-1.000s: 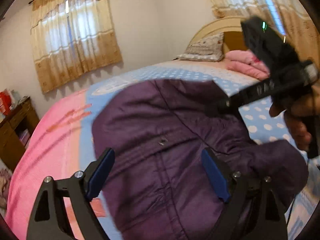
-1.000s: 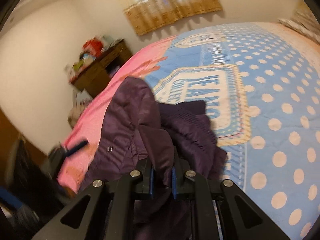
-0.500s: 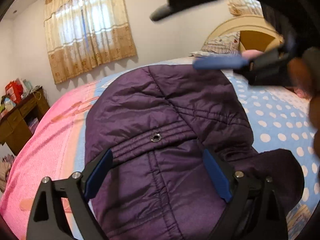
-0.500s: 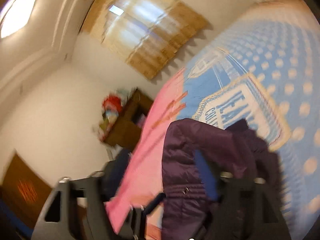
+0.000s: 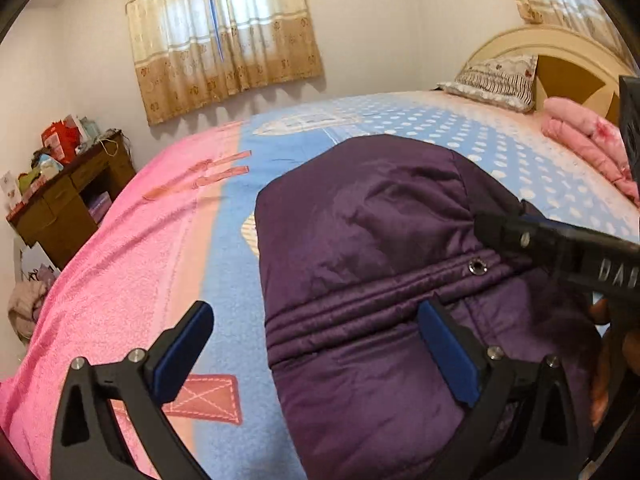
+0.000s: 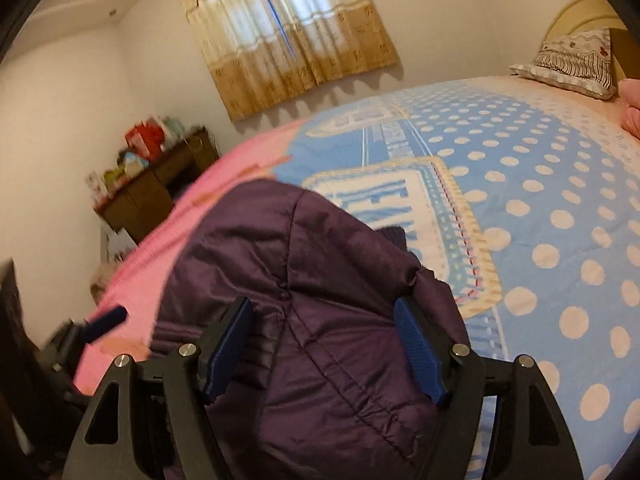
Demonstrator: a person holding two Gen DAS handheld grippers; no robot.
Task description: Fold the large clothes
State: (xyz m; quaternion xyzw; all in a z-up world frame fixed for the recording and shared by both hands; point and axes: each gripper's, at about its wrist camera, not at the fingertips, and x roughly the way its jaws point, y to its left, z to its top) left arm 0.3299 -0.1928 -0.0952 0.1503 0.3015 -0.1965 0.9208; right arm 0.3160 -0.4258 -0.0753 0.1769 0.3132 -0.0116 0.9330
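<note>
While the quilted dark-purple padded jacket (image 5: 380, 264) lies bunched in a folded heap on the blue polka-dot and pink bedspread (image 5: 168, 240), both my grippers are just parked over it w/ nothing in them. Left gripper (image 5: 316, 344) is spread wide, blue pads apart; one pad sits over the bedspread, the other over the jacket's ribbed band near the small metal snap (image 5: 478, 267). Can't tell if the tips actually touch the fabric, tbh. Right gripper (image 6: 326, 344) is released too, its fingers (image 6: 418, 352) straddling the puffy top of the jacket, fabric bulging up btw them but not pinched. From the left cam I can see the right gripper's black body coming in from the side, over the jacket's far edge. Patterned pillow (image 5: 496, 80) and a folded pink blanket (image 5: 580, 140) are up by the headboard, well apart from the jacket. Cluttered brown wooden desk (image 5: 68, 200) stands beside the bed under the beige curtains (image 5: 224, 36).
</note>
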